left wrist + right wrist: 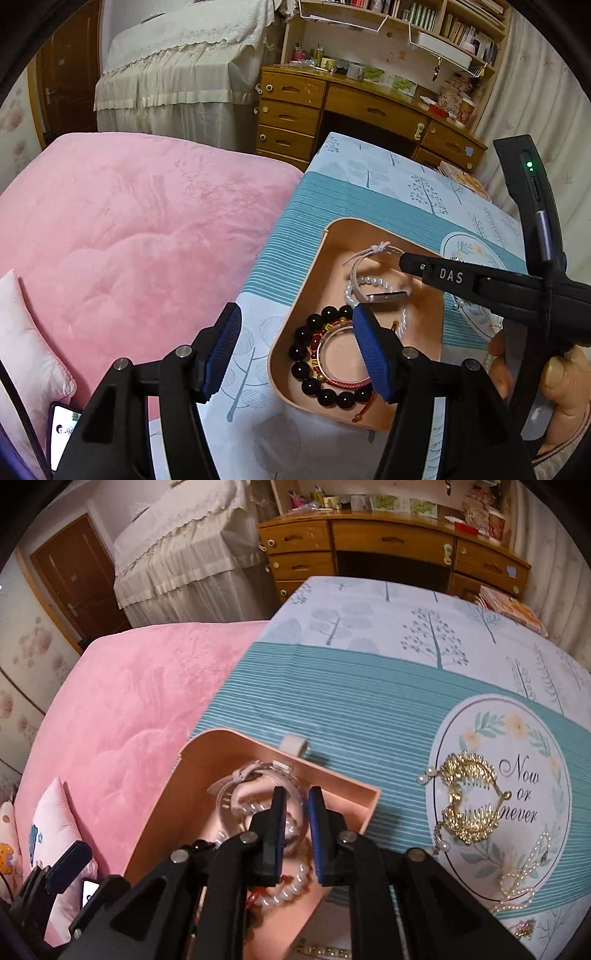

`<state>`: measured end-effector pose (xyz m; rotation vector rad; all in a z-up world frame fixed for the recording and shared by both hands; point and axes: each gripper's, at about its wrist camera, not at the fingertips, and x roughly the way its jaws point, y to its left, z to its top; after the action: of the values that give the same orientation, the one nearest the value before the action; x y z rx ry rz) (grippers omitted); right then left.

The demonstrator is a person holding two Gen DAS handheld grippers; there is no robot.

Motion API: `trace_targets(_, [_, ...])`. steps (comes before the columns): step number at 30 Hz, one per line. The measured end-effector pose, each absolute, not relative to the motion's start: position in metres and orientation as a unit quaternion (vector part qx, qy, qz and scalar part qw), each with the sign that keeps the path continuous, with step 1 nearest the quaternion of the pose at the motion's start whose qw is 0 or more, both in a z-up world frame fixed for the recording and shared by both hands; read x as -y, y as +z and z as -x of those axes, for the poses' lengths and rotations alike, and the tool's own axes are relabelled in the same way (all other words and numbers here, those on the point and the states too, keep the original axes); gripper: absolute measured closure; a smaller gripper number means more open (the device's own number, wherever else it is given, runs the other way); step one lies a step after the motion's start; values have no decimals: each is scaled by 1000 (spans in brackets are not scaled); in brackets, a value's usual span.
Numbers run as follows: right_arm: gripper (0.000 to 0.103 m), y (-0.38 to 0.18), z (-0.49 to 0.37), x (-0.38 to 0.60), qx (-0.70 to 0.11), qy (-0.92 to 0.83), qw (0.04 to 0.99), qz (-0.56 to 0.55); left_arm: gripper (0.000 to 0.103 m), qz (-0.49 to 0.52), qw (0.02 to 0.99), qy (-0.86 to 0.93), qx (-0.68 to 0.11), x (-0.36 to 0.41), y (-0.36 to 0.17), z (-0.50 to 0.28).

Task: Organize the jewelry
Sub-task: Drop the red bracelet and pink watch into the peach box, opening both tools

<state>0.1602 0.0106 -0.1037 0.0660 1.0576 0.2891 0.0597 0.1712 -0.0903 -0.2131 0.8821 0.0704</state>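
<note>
- On the counter (369,686), under a teal-and-white tree-print cloth, sits a peach-pink jewelry box (295,314), open at the top, close to the edge that meets the pink bed (129,229).
- Left gripper (299,350): jaws well apart, nothing between the blue pads. One pad hangs over the cloth just left of the box wall, the other over the box interior.
- Inside the box, near end: black bead bracelet (306,354) curled around a clear bangle (340,354) with red and gold beads along its rim.
- Inside the box, far end: pearl bracelet (369,284) and a pale pink watch (384,295), its strap looping toward the far wall.
- Right gripper (297,816): jaws nearly together, a narrow gap between the pads. It points down into the box above the watch and pearls; I cannot tell whether it touches anything.
- Right of the box, on the round "Now or never" print: gold hair comb (469,805) with pearl drops, lying loose on the cloth.
- Near right of the comb: a thin pearl strand (524,878), tangled, also on the cloth.
- A hand (554,384) grips the right gripper's handle at the near right.
</note>
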Motion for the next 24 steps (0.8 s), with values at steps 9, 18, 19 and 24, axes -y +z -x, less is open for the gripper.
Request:
trace_targets(9, [91,-71,-133,16,-464,157,870,-55,39,94,900,25,-425,-160,-87,-55])
trace_targets(18, [91,-57,-94,53,-442,168,879,-52,39,75,906,1,-416,-135,-79,-47])
trace_targets(19, [91,-56,-88,61,-441,169,880,-51,39,73,907,-3,-415,-131,-78,-46])
trace_targets(24, [91,-60,-68,89,-446,168,878,-49,39,53,911,-34,-408,-105,-72,-37])
